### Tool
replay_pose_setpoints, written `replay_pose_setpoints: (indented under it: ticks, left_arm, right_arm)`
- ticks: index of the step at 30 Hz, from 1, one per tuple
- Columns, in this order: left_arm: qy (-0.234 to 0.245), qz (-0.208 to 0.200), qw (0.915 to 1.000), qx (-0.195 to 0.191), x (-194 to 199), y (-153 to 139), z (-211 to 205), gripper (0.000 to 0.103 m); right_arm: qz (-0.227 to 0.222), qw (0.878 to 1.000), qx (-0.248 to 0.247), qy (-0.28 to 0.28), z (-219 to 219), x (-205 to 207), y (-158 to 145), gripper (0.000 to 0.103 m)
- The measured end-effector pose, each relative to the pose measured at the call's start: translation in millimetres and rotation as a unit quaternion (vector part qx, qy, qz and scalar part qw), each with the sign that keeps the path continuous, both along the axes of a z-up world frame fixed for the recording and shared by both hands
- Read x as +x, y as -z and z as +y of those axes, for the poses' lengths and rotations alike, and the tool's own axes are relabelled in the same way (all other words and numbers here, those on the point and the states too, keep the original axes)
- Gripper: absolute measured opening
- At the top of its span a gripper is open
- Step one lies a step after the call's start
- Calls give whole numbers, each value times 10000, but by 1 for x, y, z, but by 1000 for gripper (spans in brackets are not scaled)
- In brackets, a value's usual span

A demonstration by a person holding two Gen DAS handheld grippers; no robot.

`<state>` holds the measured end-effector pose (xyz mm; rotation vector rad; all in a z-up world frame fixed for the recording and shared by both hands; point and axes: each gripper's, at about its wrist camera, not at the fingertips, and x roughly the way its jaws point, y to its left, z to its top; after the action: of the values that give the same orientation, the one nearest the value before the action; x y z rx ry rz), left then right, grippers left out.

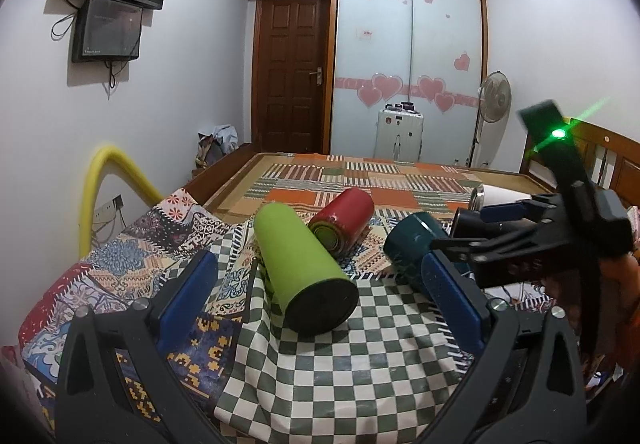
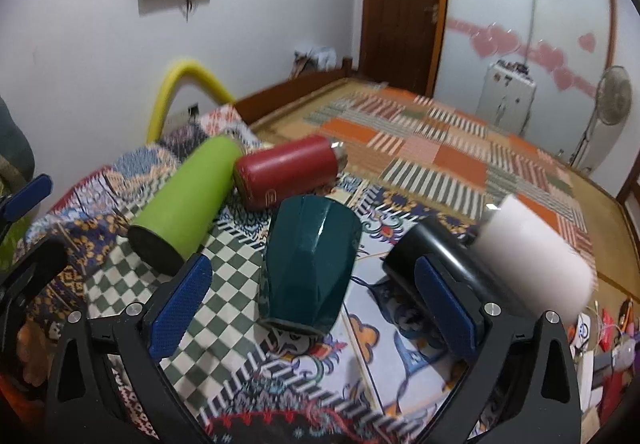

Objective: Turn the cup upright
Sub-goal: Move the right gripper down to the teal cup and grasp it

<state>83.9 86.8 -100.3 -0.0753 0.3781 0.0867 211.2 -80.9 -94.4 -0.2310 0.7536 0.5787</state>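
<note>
A dark teal cup (image 2: 310,264) lies on its side on the patterned cloth, base toward me in the right wrist view, between the open fingers of my right gripper (image 2: 320,296), untouched. It also shows in the left wrist view (image 1: 412,244), partly behind the right gripper's body (image 1: 540,240). A lime green cup (image 1: 304,264) lies on its side, base toward me, in front of my open left gripper (image 1: 320,296); it also shows in the right wrist view (image 2: 184,200). A red cup (image 1: 344,222) lies behind it. A black cup (image 2: 432,260) and a white cup (image 2: 532,256) lie at the right.
The cups lie on a checked cloth (image 1: 340,364) and patchwork covers on a bed (image 1: 360,180). A yellow foam tube (image 1: 104,188) arches at the left wall. A wooden bed frame (image 1: 608,160), a fan (image 1: 494,96) and a suitcase (image 1: 400,132) stand farther back.
</note>
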Motion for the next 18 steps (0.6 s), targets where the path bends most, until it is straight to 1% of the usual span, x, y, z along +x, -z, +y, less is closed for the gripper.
replay_pose_setpoints:
  ticks: [4, 6, 10, 13, 17, 18]
  left_arm:
    - [64, 24, 10000, -70, 1, 5, 3, 103]
    - [88, 19, 9999, -74, 1, 7, 3, 103]
    - [86, 44, 9999, -78, 3, 12, 3, 103]
    - [96, 79, 9998, -132, 4, 15, 5, 103]
    - [69, 116, 9997, -197, 6, 19, 8, 103]
    - [68, 125, 9997, -210, 6, 20, 9, 103]
  right_arm:
    - [270, 9993, -223, -91, 11, 15, 9, 97]
    - [393, 9988, -285, -106, 14, 21, 12, 94]
    - [665, 9966, -467, -149, 23, 34, 24, 93]
    - [870, 9943, -589, -172, 28, 41, 32, 89]
    - [1043, 9927, -582, -165, 29, 48, 37, 87]
    - [1072, 9925, -576, -151, 29, 50, 37, 84]
